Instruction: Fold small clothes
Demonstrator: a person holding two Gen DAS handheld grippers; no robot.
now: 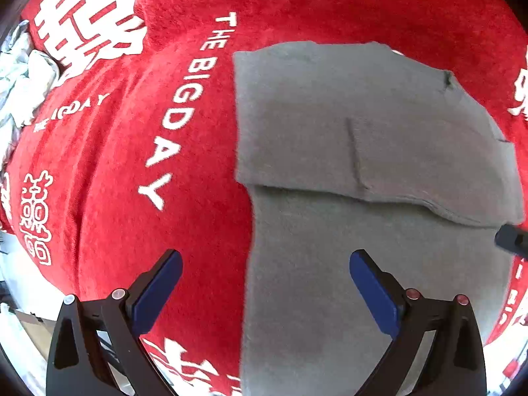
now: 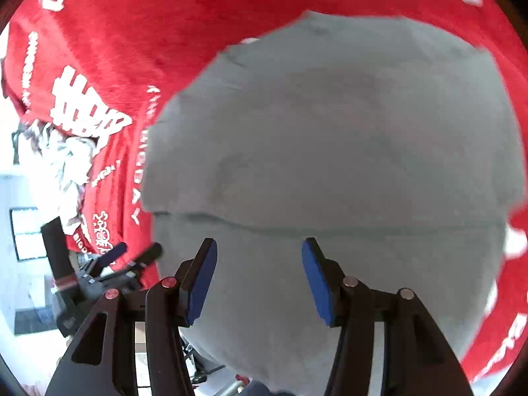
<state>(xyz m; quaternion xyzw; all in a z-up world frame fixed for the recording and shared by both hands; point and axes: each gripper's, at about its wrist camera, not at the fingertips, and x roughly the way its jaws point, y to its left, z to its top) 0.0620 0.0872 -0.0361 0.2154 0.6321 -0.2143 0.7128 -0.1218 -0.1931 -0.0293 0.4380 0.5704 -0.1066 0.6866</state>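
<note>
Grey fleece garment (image 1: 363, 165), partly folded, lies flat on a red plush cloth with white lettering (image 1: 132, 165), directly beneath both grippers. Left gripper (image 1: 265, 264) spread wide, empty. Right gripper (image 2: 259, 250) parted, holding nothing. Crumpled pale laundry (image 1: 23, 79) sits far left.

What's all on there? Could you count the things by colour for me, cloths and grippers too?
Grey: 1, the folded grey garment
Red: 1, the red printed cloth underneath
White and grey: 1, a crumpled pile of fabric at the edge
Black with blue pads: 2, the left gripper and right gripper, both open
Total: 5
</note>
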